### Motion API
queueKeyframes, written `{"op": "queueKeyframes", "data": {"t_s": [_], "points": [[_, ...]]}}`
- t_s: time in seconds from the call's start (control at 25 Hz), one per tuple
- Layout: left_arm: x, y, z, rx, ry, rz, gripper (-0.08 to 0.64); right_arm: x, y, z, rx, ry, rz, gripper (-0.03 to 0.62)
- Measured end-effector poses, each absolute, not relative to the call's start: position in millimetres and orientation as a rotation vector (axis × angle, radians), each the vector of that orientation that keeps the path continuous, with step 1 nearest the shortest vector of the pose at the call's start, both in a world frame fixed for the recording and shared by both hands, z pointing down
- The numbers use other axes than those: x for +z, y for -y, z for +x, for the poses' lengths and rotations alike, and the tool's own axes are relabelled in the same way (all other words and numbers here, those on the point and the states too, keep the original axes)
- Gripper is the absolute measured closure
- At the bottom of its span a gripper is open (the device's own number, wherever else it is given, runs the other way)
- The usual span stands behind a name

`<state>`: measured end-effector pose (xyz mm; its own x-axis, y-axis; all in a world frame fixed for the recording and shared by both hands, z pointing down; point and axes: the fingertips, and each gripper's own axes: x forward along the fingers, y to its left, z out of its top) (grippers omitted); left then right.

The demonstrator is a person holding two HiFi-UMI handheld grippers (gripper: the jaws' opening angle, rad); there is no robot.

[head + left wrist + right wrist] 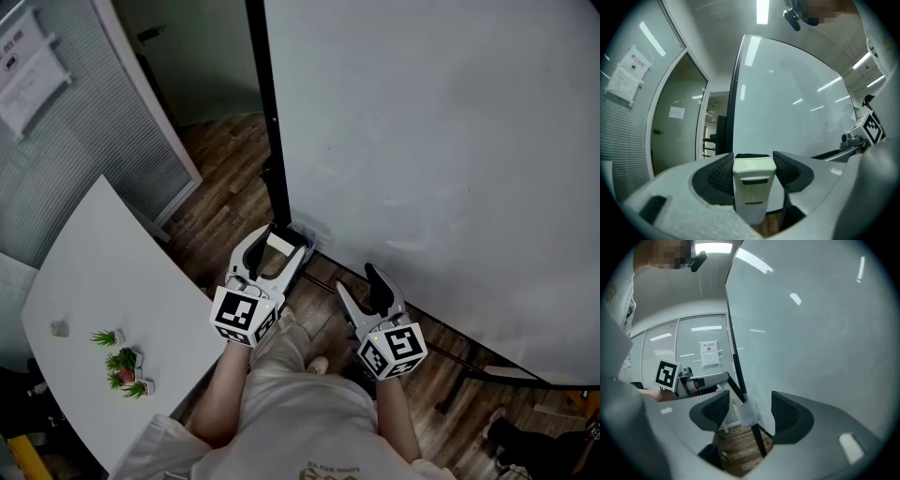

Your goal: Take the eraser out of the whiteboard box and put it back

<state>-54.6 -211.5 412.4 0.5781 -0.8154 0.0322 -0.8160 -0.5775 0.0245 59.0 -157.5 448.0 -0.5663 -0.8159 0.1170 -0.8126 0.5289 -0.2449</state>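
Note:
A cream eraser with a dark felt edge stands upright between the pads of my left gripper, which is shut on it. In the head view the left gripper holds the eraser close to the lower left corner of the whiteboard. A small pale box hangs at that corner beside the black frame post, seen through the gap of my right gripper. The right gripper is open with nothing in it, to the right of the left gripper and short of the board.
A white table with small green plants stands at the left, close to my left arm. A glass partition and doorway lie left of the board. The board's stand legs cross the wooden floor, and a dark shoe shows at the lower right.

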Motion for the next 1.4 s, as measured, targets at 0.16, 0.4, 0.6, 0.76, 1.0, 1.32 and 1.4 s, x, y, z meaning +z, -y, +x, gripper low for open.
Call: {"op": "queueKeyframes", "data": {"t_s": [0.16, 0.4, 0.6, 0.76, 1.0, 1.32, 1.4], "points": [[418, 214, -54, 0.034, 1.416, 2.752, 0.301, 452, 159, 54, -0.441, -2.749, -1.448, 0.310], [428, 217, -53, 0.055, 1.401, 2.744, 0.301, 457, 160, 53, -0.454, -2.753, -1.450, 0.310], [438, 220, -51, 0.092, 1.387, 2.751, 0.301, 461, 161, 53, -0.472, -2.750, -1.455, 0.311], [447, 223, -47, 0.133, 1.374, 2.754, 0.301, 466, 163, 53, -0.482, -2.757, -1.461, 0.311], [458, 229, -46, 0.158, 1.359, 2.742, 0.300, 471, 168, 52, -0.501, -2.764, -1.466, 0.311], [472, 234, -44, 0.182, 1.345, 2.727, 0.299, 477, 172, 50, -0.527, -2.770, -1.469, 0.311], [473, 236, -43, 0.186, 1.341, 2.724, 0.299, 477, 173, 49, -0.531, -2.773, -1.469, 0.313]]}}
